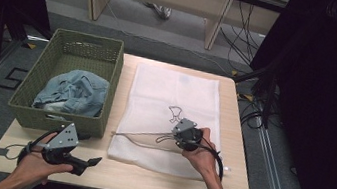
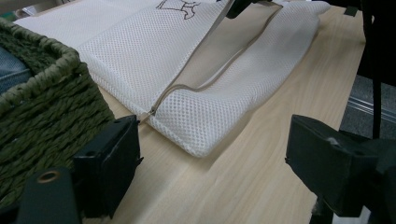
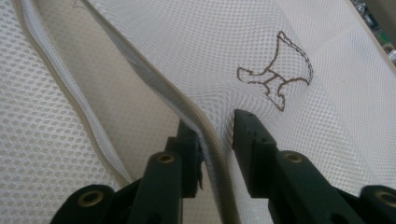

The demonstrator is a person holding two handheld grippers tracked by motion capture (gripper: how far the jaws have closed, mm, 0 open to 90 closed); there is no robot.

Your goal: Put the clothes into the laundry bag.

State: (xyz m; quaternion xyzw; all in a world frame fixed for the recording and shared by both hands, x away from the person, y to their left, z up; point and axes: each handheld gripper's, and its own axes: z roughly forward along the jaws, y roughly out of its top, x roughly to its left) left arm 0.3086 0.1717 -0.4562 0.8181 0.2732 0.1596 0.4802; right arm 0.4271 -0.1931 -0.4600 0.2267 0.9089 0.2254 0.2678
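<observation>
- Right now my right tool (image 3: 212,140) pinches the upper zipper edge (image 3: 205,126) of the white mesh bag (image 1: 170,100) lying flat on the bench (image 1: 241,135); the mouth is unzipped.
- My left tool (image 2: 210,163) waits open, holding nothing, beside the basket (image 1: 110,65).
- Jeans (image 1: 73,91) remain in the basket, so loading looks undone.

A white mesh bag (image 1: 167,119) lies flat on the table (image 1: 238,186); the right gripper (image 1: 181,136) meets its opened zipper edge. The left gripper (image 1: 94,161) hovers just before a green basket (image 1: 64,122) holding denim (image 1: 76,92).
</observation>
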